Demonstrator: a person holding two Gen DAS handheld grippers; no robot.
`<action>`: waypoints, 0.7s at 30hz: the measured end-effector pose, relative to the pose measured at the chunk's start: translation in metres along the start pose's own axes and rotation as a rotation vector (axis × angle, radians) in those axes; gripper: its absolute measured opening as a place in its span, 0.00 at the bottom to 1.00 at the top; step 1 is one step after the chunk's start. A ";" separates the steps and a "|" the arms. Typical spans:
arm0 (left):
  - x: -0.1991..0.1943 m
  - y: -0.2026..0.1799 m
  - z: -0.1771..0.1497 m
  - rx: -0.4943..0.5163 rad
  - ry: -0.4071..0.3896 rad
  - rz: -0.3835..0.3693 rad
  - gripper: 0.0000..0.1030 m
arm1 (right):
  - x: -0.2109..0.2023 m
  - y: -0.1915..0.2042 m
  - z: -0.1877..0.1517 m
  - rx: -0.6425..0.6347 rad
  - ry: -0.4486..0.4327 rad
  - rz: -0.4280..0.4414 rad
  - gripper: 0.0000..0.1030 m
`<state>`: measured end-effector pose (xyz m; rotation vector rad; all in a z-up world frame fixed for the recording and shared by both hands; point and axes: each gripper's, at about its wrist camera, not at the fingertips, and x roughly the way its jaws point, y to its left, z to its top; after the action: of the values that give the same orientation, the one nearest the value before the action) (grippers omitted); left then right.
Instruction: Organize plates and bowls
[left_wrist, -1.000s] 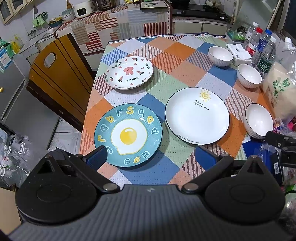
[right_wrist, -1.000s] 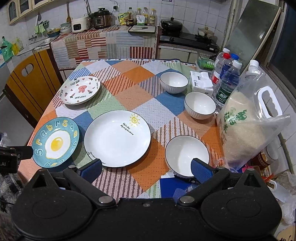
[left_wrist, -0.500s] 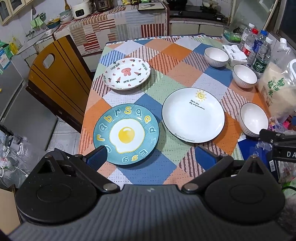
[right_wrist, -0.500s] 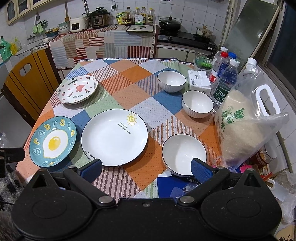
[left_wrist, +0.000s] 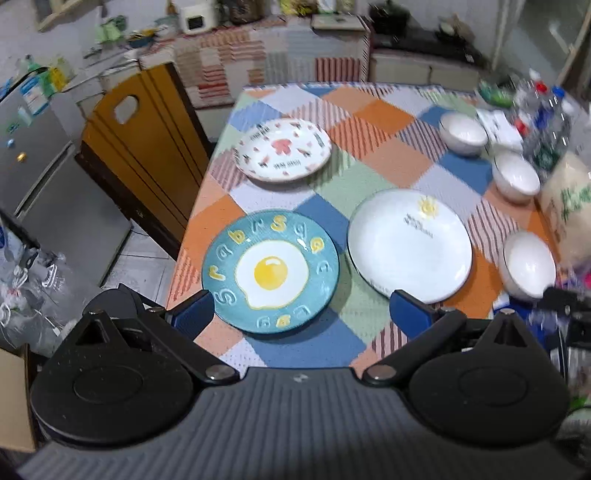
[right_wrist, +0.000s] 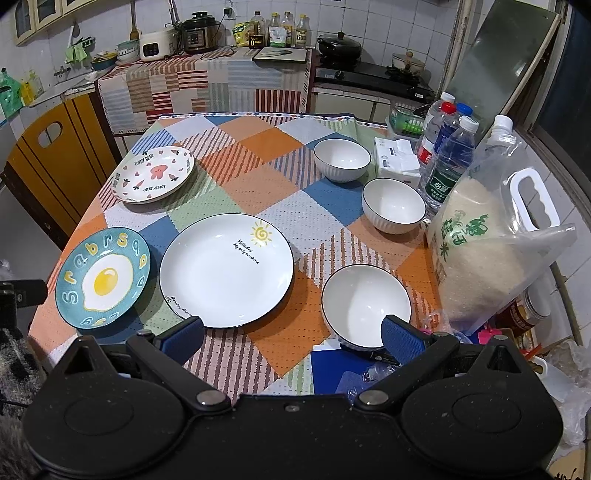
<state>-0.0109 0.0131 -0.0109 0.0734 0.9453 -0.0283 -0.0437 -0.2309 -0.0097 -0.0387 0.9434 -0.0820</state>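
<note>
Three plates lie apart on the checked tablecloth: a teal fried-egg plate (left_wrist: 271, 271) (right_wrist: 102, 277), a large white sun plate (left_wrist: 410, 242) (right_wrist: 226, 269), and a small white carrot-print plate (left_wrist: 283, 149) (right_wrist: 153, 173). Three white bowls stand on the right side: near (right_wrist: 366, 304) (left_wrist: 529, 264), middle (right_wrist: 393, 205) (left_wrist: 516, 177), far (right_wrist: 341, 159) (left_wrist: 463, 131). My left gripper (left_wrist: 301, 314) is open and empty, hovering over the near edge of the egg plate. My right gripper (right_wrist: 291, 334) is open and empty, between the sun plate and the near bowl.
A bag of rice (right_wrist: 487, 251), water bottles (right_wrist: 448, 162) and a tissue pack (right_wrist: 397, 160) crowd the table's right edge. A wooden chair (left_wrist: 144, 147) stands at the table's left. Blue packets (right_wrist: 340, 367) lie at the near edge.
The left gripper has swung left and moved forward over the egg plate, its view now blurred. The right gripper has pulled back slightly. Both stay open.
</note>
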 end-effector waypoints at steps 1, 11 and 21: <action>-0.001 0.000 0.000 -0.001 -0.010 0.005 1.00 | 0.000 0.000 0.000 0.002 0.000 0.001 1.00; -0.001 0.004 -0.001 0.013 -0.026 0.006 1.00 | -0.001 -0.001 0.000 0.003 0.000 0.001 1.00; -0.002 -0.002 -0.001 0.069 -0.017 -0.029 0.99 | 0.000 -0.002 0.000 0.003 0.002 0.001 1.00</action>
<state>-0.0131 0.0114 -0.0103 0.1230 0.9281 -0.0883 -0.0441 -0.2324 -0.0098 -0.0351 0.9449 -0.0826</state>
